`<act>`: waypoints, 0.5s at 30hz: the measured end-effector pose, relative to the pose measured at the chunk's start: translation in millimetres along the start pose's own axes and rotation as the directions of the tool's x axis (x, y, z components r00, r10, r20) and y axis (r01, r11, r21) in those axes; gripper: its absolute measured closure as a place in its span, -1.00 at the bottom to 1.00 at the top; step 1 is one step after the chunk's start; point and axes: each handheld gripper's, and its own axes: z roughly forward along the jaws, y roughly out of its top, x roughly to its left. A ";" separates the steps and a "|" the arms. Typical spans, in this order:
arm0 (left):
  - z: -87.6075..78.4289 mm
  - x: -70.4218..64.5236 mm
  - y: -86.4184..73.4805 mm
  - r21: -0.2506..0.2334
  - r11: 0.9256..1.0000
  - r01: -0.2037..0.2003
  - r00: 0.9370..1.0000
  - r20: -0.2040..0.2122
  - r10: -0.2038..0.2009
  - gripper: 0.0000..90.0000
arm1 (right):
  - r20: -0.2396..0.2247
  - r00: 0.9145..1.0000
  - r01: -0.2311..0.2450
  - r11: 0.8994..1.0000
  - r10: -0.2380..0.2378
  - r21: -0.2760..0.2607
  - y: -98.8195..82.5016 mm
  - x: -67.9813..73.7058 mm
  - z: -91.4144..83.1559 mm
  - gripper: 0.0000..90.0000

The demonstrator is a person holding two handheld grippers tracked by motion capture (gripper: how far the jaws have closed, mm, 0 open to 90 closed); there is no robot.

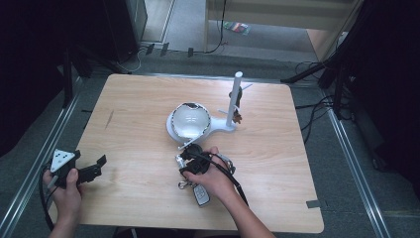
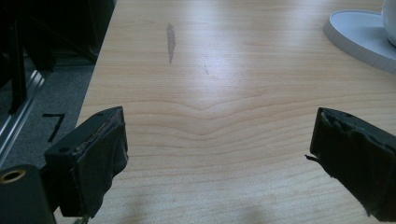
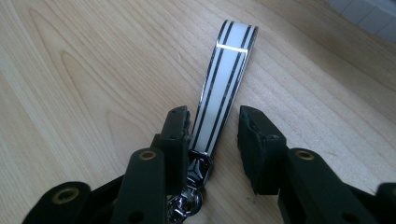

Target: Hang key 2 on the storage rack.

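Right gripper (image 3: 212,135): fingers narrowly parted around a striped key strap (image 3: 224,79); one finger touches it, the other stands just clear. The high view adds the key fob (image 1: 200,194) lying on the wooden surface (image 1: 297,163) beside the white stand (image 1: 218,126). Left gripper (image 2: 219,154): fingers wide apart, holding nothing, at the surface's left edge. Cables cross the grey floor (image 1: 341,163).

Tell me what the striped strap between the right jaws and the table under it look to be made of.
Strap: glossy white with thin black stripes and a bright highlight across its far end; likely coated leather or plastic, but the look leaves it open. Its near end sits in a shiny metal clasp. Table: pale wood-grain top with a smooth matte finish, solid or laminate unclear.
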 end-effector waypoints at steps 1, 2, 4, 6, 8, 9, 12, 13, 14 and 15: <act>0.0 0.0 0.0 0.000 1.000 0.000 1.000 0.000 0.000 -0.90 | 0.005 1.000 0.004 1.000 -0.004 0.001 0.1 0.2 0.5 0.58; 0.1 -0.1 0.0 0.000 1.000 0.000 1.000 0.000 0.000 -0.90 | 0.011 1.000 0.003 1.000 -0.003 0.009 0.1 1.3 1.0 0.62; 0.0 0.0 0.0 0.000 1.000 -0.001 1.000 0.000 0.001 -0.90 | 0.028 1.000 0.007 1.000 -0.007 0.010 0.2 3.7 1.7 0.65; 0.0 0.0 0.0 0.000 1.000 0.000 1.000 0.000 0.000 -0.90 | 0.045 0.999 0.010 1.000 -0.010 0.011 0.3 5.8 1.3 0.69; 0.0 0.0 0.0 0.000 1.000 0.000 1.000 0.000 0.000 -0.90 | 0.061 0.998 0.011 1.000 -0.011 0.011 0.1 7.5 1.0 0.71; 0.0 0.0 0.0 0.000 1.000 0.000 1.000 0.000 0.000 -0.90 | 0.068 0.998 0.014 1.000 -0.015 0.016 -0.1 8.8 0.9 0.71; 0.0 0.0 0.0 0.000 1.000 0.000 1.000 0.000 0.000 -0.90 | 0.093 0.995 0.031 0.999 -0.033 0.021 -1.0 12.6 0.2 0.72; 0.0 0.0 0.0 0.000 1.000 0.000 1.000 0.000 0.000 -0.90 | 0.109 0.993 0.048 0.999 -0.049 0.018 -1.3 14.6 0.2 0.72; 0.0 0.0 0.0 0.000 1.000 0.000 1.000 0.000 0.000 -0.90 | 0.128 0.990 0.062 0.998 -0.063 0.016 -1.8 16.6 -0.2 0.72; 0.0 -0.1 0.0 0.000 1.000 0.000 1.000 0.000 0.000 -0.90 | 0.144 0.987 0.075 0.997 -0.077 0.015 -2.3 18.5 -0.5 0.72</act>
